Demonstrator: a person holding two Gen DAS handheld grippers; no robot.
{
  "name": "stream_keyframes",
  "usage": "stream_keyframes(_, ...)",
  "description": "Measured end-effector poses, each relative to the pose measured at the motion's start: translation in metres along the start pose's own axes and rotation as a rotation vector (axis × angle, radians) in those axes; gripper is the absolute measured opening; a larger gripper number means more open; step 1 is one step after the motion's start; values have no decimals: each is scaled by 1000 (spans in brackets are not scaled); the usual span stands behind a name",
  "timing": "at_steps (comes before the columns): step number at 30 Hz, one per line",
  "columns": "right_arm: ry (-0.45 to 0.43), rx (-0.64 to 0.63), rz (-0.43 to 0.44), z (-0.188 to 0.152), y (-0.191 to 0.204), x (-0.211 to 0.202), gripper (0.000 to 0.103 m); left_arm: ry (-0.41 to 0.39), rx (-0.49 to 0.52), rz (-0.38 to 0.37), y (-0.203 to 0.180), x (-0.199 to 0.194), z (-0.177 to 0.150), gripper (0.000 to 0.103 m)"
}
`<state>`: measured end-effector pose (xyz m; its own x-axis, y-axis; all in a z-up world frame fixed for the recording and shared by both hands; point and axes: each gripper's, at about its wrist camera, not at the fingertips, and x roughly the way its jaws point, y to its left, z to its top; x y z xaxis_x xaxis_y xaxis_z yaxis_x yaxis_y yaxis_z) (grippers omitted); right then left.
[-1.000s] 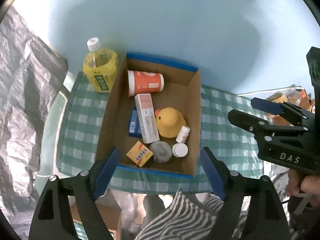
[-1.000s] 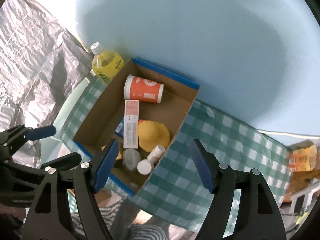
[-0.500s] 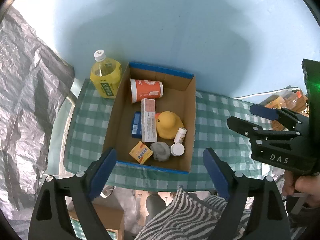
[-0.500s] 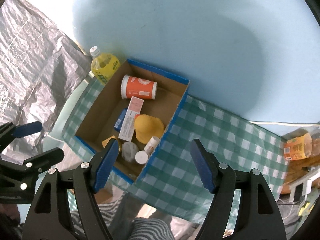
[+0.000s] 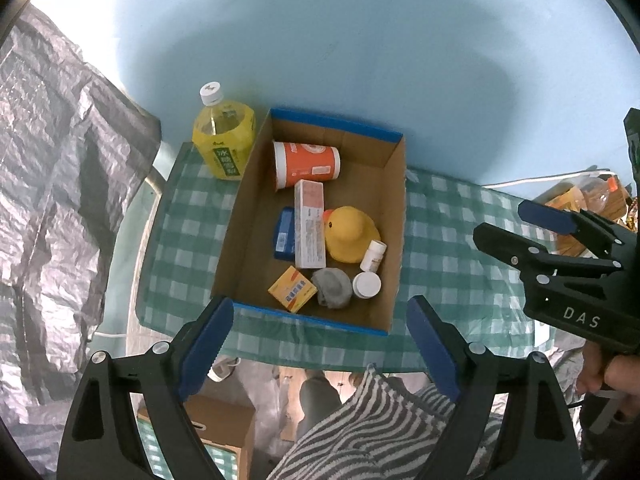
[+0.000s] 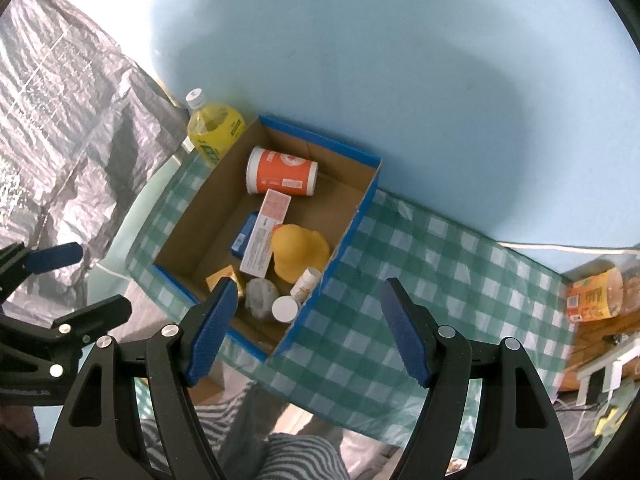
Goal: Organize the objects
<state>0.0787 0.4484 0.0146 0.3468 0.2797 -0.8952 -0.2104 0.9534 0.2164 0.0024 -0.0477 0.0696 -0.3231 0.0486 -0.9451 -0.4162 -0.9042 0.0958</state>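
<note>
An open cardboard box (image 5: 394, 220) with a blue rim sits on the checked table. Inside lie an orange cup (image 5: 308, 164) on its side, a long white-and-pink carton (image 5: 309, 224), a blue packet (image 5: 285, 232), a yellow rubber duck (image 5: 350, 236), a small white bottle (image 5: 373, 256), a white-capped jar (image 5: 366, 285), a grey cloth wad (image 5: 332, 294) and a small yellow carton (image 5: 292, 294). A yellow drink bottle (image 5: 224, 148) stands just left of the box. My left gripper (image 5: 320, 320) hovers well above the box's near edge, open and empty. My right gripper (image 6: 309, 296) hangs open and empty over the box's right wall (image 6: 348, 236).
The green checked cloth (image 6: 440, 272) covers a small table against a pale blue wall. Crinkled silver sheeting (image 5: 60, 200) hangs at the left. An orange drink bottle (image 6: 596, 296) lies beyond the table's right end. Below the near edge are striped clothing (image 5: 360, 420) and a floor carton (image 5: 216, 420).
Both views have pulled back, so the box looks smaller and more of the table shows. The left jaws have spread a little wider. Nothing in the box has moved.
</note>
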Motion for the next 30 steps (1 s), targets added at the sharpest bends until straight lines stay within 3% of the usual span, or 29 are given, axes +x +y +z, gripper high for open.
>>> stream_keyframes(30, 16, -43, -1, 3, 0, 2, 73, 26, -34, 3, 1, 4, 1, 89)
